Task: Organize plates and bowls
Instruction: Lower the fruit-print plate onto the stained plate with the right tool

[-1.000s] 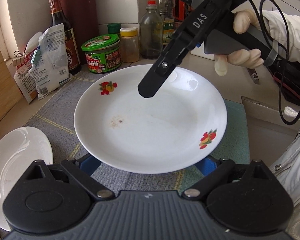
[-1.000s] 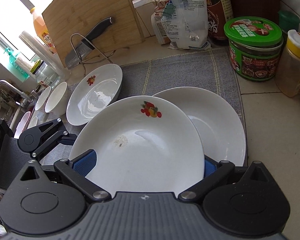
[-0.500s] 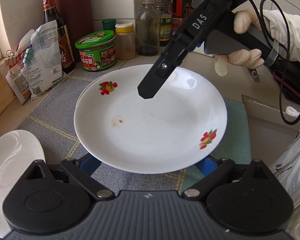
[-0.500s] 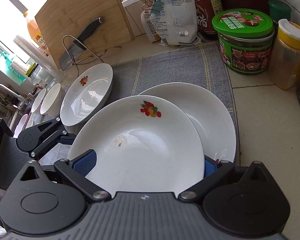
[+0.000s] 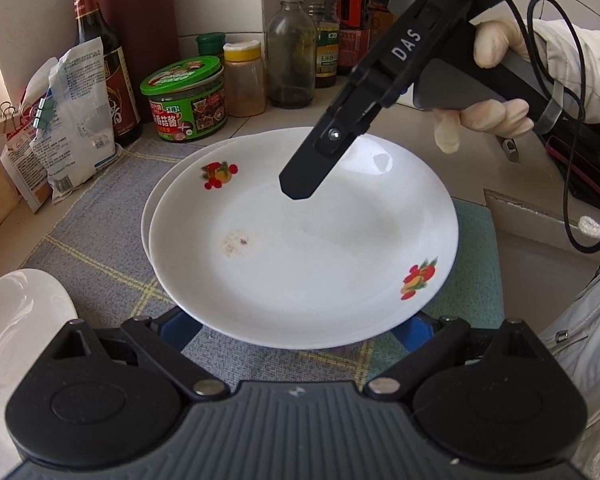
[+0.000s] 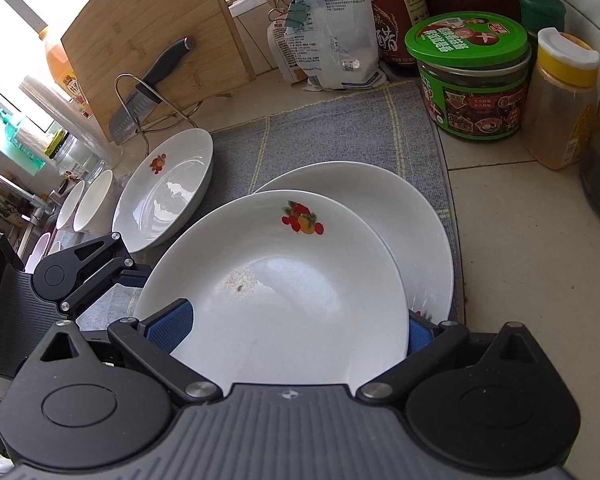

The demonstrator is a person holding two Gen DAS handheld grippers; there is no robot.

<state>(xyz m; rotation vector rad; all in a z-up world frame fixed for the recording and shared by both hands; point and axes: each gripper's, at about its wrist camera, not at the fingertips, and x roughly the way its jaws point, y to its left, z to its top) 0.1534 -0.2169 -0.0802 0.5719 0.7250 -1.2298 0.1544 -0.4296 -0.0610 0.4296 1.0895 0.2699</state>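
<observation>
In the left view, the left hand-held gripper (image 5: 296, 330), jaws wide, pinches the near rim of a stiff, slippery, breakable plate (image 5: 300, 248) over a second plate (image 5: 153, 204); in the right view, the right hand-held gripper (image 6: 288, 328) likewise clamps its own stretch of the rim.

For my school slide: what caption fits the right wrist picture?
White plate with fruit print held over another plate on a gray mat.

a pale tiled kitchen counter (image 6: 520, 216) is covered in part by a grey woven mat with yellow lines (image 6: 340, 136). on the mat a white plate (image 6: 416, 216) and a white deep plate with a fruit print (image 6: 168, 184) are laid. beside the mat a green-lidded jar (image 6: 470, 80) and a yellow-capped spice jar (image 6: 560, 100) are placed.
</observation>
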